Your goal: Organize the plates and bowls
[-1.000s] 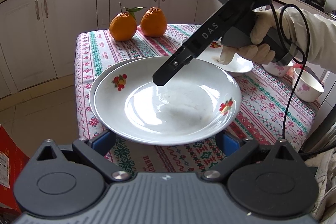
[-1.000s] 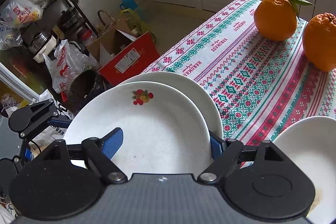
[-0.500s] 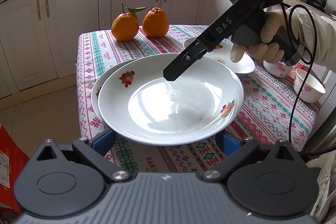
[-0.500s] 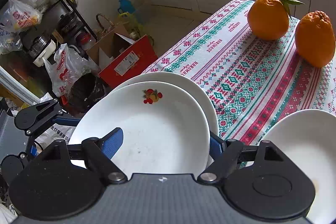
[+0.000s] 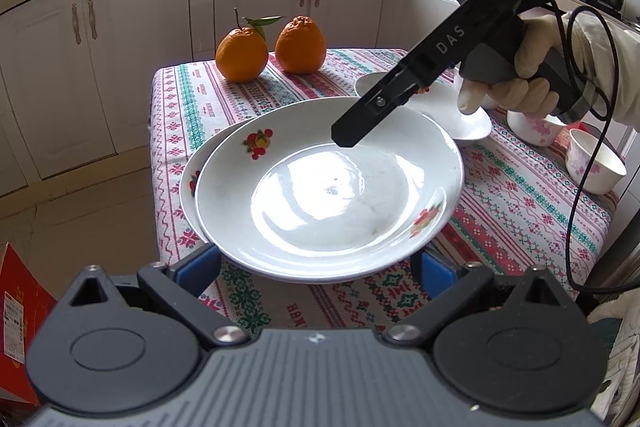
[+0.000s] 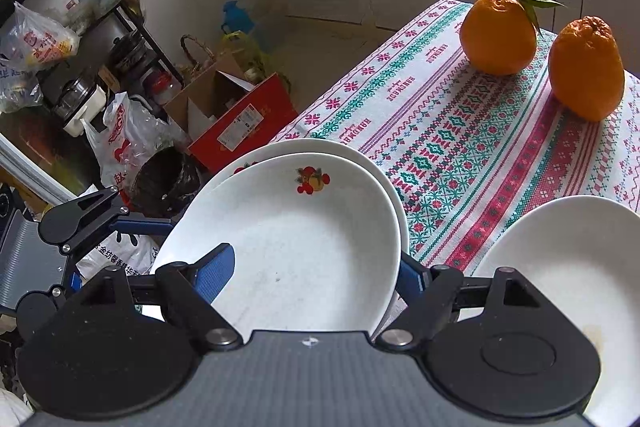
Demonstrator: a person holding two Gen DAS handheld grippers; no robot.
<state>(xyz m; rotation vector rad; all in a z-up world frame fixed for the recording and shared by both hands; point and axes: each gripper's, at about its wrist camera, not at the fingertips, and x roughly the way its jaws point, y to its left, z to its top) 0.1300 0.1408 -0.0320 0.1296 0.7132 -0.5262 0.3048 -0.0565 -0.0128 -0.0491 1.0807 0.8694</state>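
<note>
A white plate with fruit prints lies on a second like plate on the patterned tablecloth. My left gripper is open, its blue pads at the near rim on either side. My right gripper is open too, one finger over the plate, the other finger outside its rim; it shows in the left wrist view over the plate's far side. A third white plate lies to the right. Two pink-flowered bowls stand at the table's right edge.
Two oranges sit at the table's far end. The table edge drops to the floor on the left, where a red box and bags stand. Kitchen cabinets are behind.
The right gripper has risen and drawn back toward the plate's far right rim. The left gripper has drawn slightly back; the top plate has not visibly shifted on the lower one.
</note>
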